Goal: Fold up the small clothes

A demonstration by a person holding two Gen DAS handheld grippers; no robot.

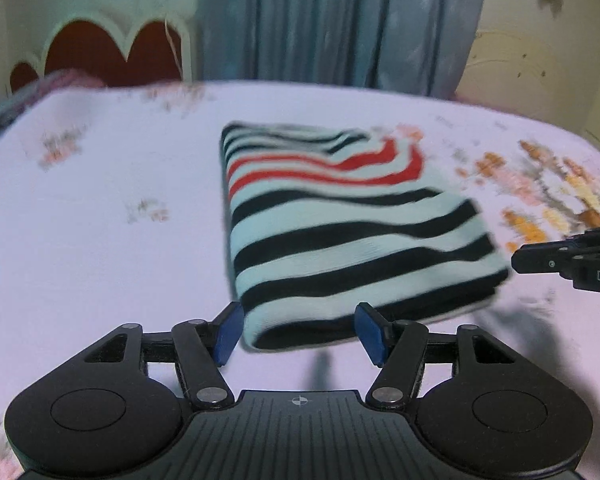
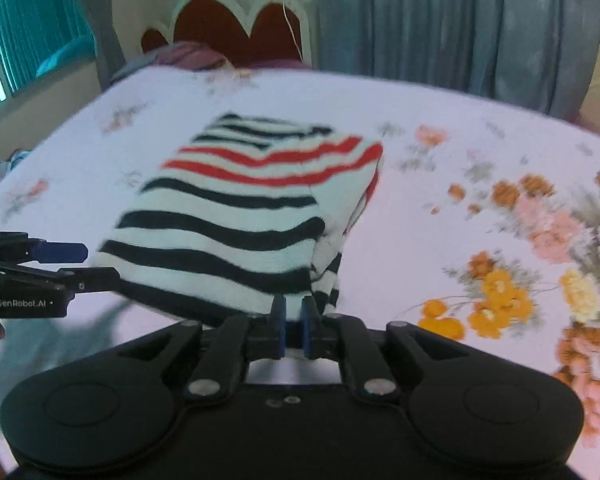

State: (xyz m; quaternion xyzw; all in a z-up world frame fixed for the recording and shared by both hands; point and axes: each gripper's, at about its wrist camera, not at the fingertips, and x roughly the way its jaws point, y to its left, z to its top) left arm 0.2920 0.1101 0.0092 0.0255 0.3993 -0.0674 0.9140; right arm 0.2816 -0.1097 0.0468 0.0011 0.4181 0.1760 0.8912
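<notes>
A small striped garment point(image 1: 340, 236), white with black and red stripes, lies folded into a rectangle on the bed; it also shows in the right wrist view point(image 2: 236, 220). My left gripper point(image 1: 300, 332) is open, its blue pads on either side of the garment's near corner, with nothing held. It shows from the side in the right wrist view point(image 2: 88, 264). My right gripper point(image 2: 294, 320) has its jaws close together at the garment's near edge; whether cloth is pinched between them is hidden. It shows at the right edge of the left wrist view point(image 1: 520, 260).
The bed has a pale floral sheet point(image 1: 100, 200) with big orange and pink flowers on the right point(image 2: 520, 260). A red and cream headboard point(image 2: 228, 24) and grey curtains point(image 2: 440, 20) stand behind. A window point(image 2: 28, 40) is at far left.
</notes>
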